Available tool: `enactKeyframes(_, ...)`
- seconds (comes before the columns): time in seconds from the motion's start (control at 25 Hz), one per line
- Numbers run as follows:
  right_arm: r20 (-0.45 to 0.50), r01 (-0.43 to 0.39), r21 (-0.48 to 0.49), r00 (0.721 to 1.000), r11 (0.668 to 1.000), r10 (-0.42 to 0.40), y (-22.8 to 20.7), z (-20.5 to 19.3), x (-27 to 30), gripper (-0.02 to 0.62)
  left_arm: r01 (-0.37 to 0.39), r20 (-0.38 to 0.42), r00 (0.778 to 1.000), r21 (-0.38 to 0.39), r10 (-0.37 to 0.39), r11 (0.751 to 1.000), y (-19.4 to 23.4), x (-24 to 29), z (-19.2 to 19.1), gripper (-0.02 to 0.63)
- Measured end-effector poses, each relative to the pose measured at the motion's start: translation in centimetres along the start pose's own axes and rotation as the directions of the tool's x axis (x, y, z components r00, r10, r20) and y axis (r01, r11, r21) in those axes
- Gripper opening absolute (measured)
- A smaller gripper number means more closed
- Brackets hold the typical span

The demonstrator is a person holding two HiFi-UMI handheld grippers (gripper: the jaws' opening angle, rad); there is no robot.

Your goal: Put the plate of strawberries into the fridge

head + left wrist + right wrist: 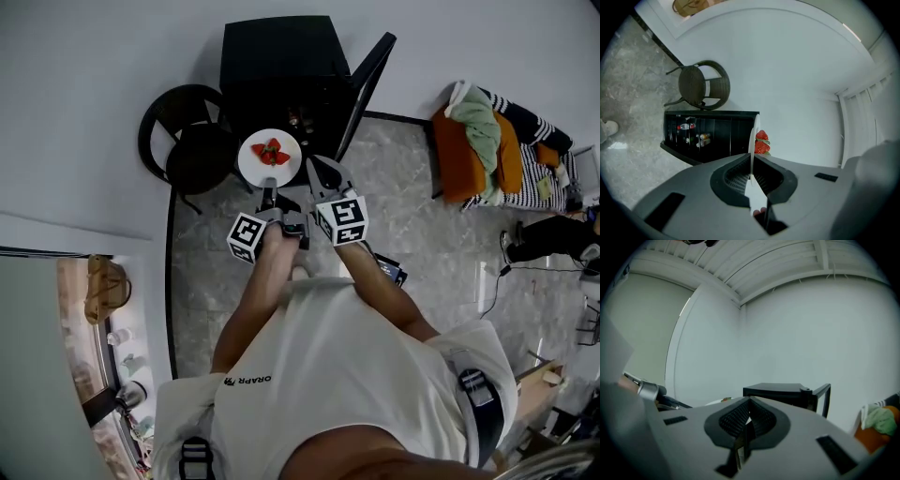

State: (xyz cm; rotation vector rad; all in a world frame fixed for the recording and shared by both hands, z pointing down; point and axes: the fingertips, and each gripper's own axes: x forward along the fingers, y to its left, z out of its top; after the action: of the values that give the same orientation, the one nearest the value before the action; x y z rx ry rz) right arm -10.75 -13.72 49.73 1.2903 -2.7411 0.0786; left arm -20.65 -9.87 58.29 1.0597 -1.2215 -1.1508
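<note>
Nearest in the head view was the person's white shirt (328,375), which hid much of the floor (412,187) in front of the fridge (279,66). That black fridge had its door (367,75) open to the right and a chair (187,141) just to its left; bare floor lay free before it. The plate (253,167) of strawberries (270,151) hung just in front of the fridge's open mouth, whose inside was too dark to read. The left gripper (269,190) met the plate's near rim. The right gripper (317,172) sat just beside the plate's right edge.

In the left gripper view, the left gripper (751,176) was clamped on the plate (753,136), seen edge-on, with the strawberries (761,143) past the jaws. Beyond stood the fridge (717,136), with bottles (686,126) dim on its shelves, and the chair (701,86).

In the right gripper view, the right gripper (748,420) had its jaws drawn together with nothing between them. A sliver of the plate (712,402) showed left of them, mostly hidden. The fridge (780,392) stood ahead, its door (826,397) seen edge-on.
</note>
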Motion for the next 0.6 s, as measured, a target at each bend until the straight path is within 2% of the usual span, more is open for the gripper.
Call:
enactKeyframes(0.28,0.003,0.018,0.009,1.0,1.0,-0.018,-0.2,-0.1,1.0,0.012,-0.003,-0.052,0.999,0.011,0.004,1.0,0.3,1.1,-0.3,0.012)
enactKeyframes(0.6,0.007,0.014,0.007,1.0,1.0,-0.014,-0.9,-0.3,1.3,0.012,-0.009,-0.042,0.999,-0.008,0.009,1.0,1.0,1.3,-0.4,0.012)
